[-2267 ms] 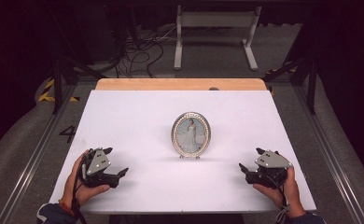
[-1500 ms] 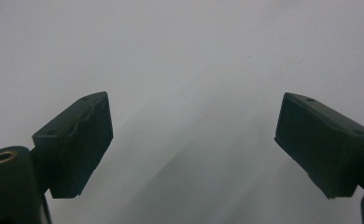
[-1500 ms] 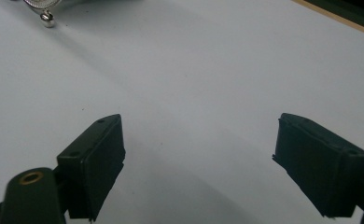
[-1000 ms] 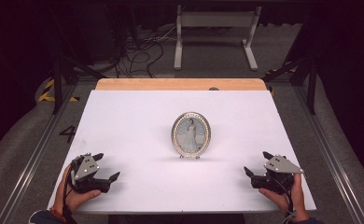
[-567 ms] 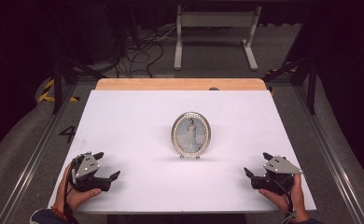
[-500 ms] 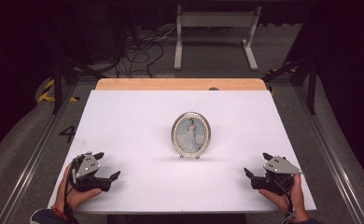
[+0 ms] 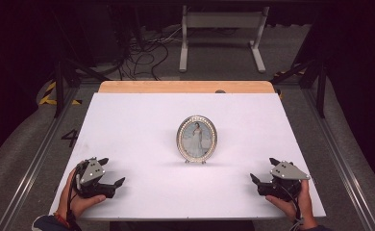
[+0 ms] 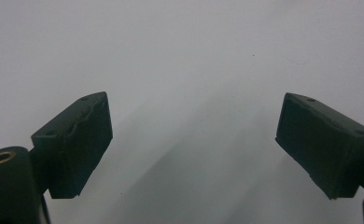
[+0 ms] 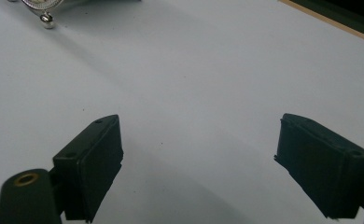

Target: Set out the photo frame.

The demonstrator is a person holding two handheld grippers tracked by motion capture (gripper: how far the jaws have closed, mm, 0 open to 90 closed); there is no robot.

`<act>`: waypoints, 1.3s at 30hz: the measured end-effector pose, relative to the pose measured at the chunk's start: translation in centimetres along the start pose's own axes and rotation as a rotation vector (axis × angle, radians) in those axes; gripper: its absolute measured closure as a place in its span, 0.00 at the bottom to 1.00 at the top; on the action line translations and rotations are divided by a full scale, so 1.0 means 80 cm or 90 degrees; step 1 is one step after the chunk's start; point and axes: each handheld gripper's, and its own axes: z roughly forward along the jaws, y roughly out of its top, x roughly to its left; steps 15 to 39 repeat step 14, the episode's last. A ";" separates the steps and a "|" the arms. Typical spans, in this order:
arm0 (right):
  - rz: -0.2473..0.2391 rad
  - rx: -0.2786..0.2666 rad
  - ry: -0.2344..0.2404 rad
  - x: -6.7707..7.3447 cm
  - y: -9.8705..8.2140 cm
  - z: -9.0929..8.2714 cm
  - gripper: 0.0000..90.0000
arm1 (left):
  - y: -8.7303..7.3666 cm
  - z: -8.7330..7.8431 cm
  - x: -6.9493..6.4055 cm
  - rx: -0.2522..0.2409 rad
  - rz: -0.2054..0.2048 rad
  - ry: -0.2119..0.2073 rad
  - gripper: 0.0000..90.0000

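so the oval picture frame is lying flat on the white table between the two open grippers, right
Not quite: the oval picture frame stands upright on its small feet, not flat, as the high view shows. The rest holds: it is on the white table, between the open left gripper and the open right gripper.

White-topped bench (image 7: 128, 125), wooden strip (image 7: 185, 87) along its far edge. Grey floor (image 7: 214, 67) beyond carries loose cables (image 7: 144, 48) and a white frame stand (image 7: 221, 21). Surroundings dark.
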 end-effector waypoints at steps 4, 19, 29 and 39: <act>-0.005 0.002 0.002 0.001 0.000 0.002 0.16 | 0.001 0.001 0.000 0.002 0.000 -0.001 0.12; -0.001 0.004 0.003 0.002 -0.003 0.001 0.17 | 0.004 0.002 -0.001 0.000 -0.003 0.000 0.12; -0.001 0.004 0.003 0.002 -0.003 0.001 0.17 | 0.004 0.002 -0.001 0.000 -0.003 0.000 0.12; -0.001 0.004 0.003 0.002 -0.003 0.001 0.17 | 0.004 0.002 -0.001 0.000 -0.003 0.000 0.12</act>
